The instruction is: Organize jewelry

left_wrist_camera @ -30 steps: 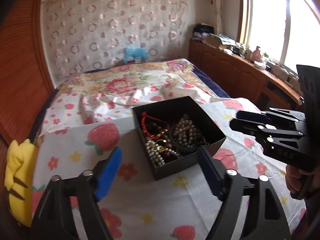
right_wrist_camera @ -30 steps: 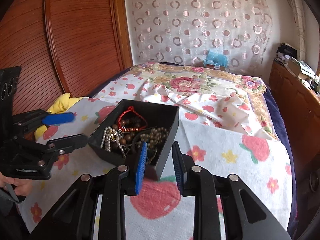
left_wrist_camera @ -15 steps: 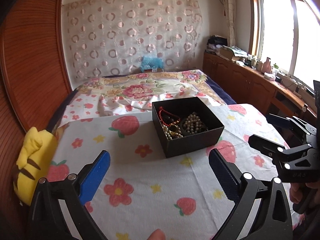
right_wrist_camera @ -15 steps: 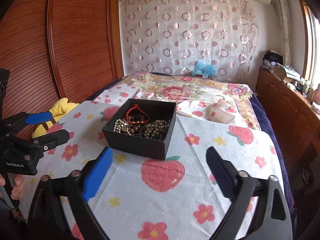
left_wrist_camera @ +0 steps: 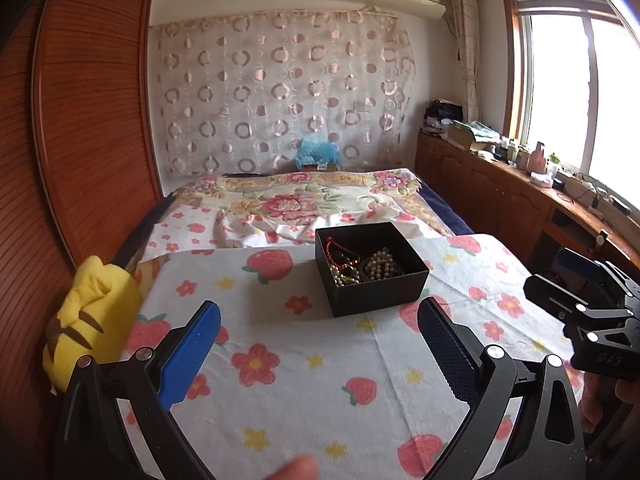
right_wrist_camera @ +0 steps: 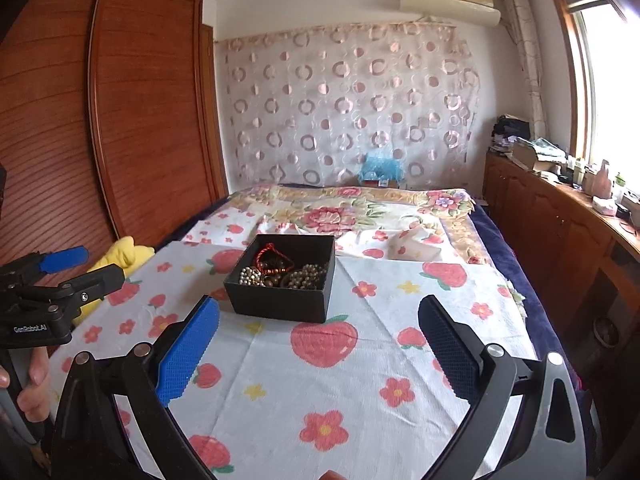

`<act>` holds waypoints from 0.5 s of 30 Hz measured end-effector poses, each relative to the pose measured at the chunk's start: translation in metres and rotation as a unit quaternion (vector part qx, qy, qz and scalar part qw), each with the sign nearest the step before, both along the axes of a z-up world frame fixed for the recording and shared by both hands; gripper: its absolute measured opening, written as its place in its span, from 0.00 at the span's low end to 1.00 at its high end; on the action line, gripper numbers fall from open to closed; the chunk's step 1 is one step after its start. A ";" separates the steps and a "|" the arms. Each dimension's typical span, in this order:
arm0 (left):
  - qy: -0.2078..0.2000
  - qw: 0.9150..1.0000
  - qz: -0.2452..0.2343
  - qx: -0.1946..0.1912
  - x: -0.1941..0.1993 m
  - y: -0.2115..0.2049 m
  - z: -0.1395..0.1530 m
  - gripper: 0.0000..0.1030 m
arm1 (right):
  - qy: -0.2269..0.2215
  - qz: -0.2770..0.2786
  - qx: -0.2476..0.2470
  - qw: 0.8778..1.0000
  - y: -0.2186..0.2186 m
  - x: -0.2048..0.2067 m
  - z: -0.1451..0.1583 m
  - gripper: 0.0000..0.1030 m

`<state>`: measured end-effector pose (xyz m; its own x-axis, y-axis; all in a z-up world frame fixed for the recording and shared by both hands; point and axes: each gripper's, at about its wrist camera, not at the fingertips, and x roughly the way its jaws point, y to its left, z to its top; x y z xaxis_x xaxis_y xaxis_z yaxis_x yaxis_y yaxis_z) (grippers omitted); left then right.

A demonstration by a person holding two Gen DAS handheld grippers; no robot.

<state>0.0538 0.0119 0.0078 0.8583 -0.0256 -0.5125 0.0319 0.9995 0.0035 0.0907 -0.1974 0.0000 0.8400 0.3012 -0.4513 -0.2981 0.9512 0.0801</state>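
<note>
A black open box [left_wrist_camera: 372,294] [right_wrist_camera: 280,304] stands on a white cloth with strawberry and flower print [left_wrist_camera: 304,360] [right_wrist_camera: 320,384]. Inside lie a red cord bracelet [left_wrist_camera: 340,246] [right_wrist_camera: 272,256], pearl strands [left_wrist_camera: 384,266] [right_wrist_camera: 250,278] and brown beads [right_wrist_camera: 308,274]. My left gripper [left_wrist_camera: 318,320] [right_wrist_camera: 98,264] is open and empty, short of the box and to its left. My right gripper [right_wrist_camera: 319,314] [left_wrist_camera: 546,270] is open and empty too, short of the box on its right. Neither touches the box.
A yellow plush toy [left_wrist_camera: 92,316] [right_wrist_camera: 120,252] lies at the cloth's left edge by a wooden wardrobe [right_wrist_camera: 140,120]. A floral blanket [left_wrist_camera: 288,200] covers the bed beyond the box. A cluttered wooden cabinet [left_wrist_camera: 500,200] runs under the window on the right.
Both grippers have opened wide, the right from nearly shut, and drawn back and upward from the box. The box now sits farther off, untouched where it stood.
</note>
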 end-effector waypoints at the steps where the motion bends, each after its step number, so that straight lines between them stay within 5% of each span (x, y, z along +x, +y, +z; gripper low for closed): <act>1: -0.001 1.000 0.001 0.002 -0.002 0.000 0.001 0.92 | -0.003 -0.002 0.001 1.000 -0.001 -0.003 0.001 0.97; 15: -0.004 1.000 0.002 -0.003 -0.013 0.001 0.002 0.92 | -0.010 -0.010 0.005 1.000 -0.008 -0.014 0.004 0.97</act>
